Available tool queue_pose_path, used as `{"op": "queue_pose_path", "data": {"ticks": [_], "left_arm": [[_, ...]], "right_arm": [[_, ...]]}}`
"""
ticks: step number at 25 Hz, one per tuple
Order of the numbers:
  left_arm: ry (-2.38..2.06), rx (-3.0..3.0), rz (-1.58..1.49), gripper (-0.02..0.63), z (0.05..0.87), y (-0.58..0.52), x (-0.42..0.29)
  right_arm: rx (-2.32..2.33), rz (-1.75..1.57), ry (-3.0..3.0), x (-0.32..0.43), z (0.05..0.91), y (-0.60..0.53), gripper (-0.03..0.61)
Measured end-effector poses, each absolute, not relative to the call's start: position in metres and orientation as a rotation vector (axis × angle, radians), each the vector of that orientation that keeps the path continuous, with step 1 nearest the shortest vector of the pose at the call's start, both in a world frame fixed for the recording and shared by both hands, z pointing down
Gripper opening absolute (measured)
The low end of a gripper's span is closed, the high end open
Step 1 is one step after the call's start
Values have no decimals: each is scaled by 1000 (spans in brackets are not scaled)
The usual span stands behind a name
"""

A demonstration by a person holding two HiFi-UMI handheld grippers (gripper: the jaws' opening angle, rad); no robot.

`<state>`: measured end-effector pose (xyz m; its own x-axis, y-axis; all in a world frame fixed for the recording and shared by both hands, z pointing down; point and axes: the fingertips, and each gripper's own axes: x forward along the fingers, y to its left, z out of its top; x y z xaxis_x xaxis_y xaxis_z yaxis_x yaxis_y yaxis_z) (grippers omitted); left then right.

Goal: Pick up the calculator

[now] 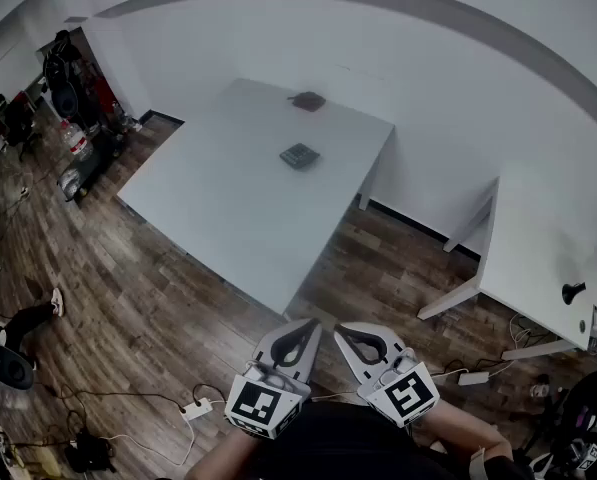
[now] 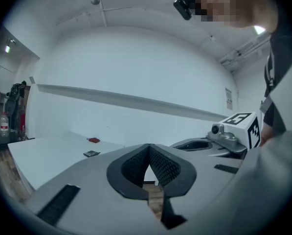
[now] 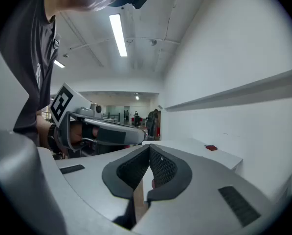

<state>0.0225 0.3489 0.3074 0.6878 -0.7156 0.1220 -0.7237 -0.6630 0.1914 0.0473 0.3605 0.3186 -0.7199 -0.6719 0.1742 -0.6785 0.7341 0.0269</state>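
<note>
**Before I reach: calculator far ahead, both jaws shut and empty**

While I hold both grippers low against my body, the calculator (image 1: 299, 155) lies well ahead of them, on the far half of the white tabletop (image 1: 228, 198), towards its right edge. A small dark red thing (image 1: 307, 100) sits beyond it, near the far edge.

My left gripper (image 1: 312, 326) and right gripper (image 1: 343, 330) hang side by side over the wooden floor (image 1: 158, 298), short of the tabletop's near corner. They point forward, with their tips leaning slightly towards each other. On each, the jaws meet at the tips with nothing between them.

The calculator is almost straight ahead of the pair, a shade to the left gripper's side, so I judge that one marginally nearer. In the left gripper view it shows off to the left of the jaws. It is too small from here for me to tell its long axis. Both arms are tucked in, so the reach would be long and forward.
</note>
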Motion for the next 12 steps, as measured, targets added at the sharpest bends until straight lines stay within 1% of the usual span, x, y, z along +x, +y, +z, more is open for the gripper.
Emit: {"op": "queue_pose_path", "data": {"ticks": [12], "left_arm": [[-1102, 2701, 61, 6, 306, 209, -42]], "right_arm": [[1148, 98, -2716, -18, 316, 222, 12]]}}
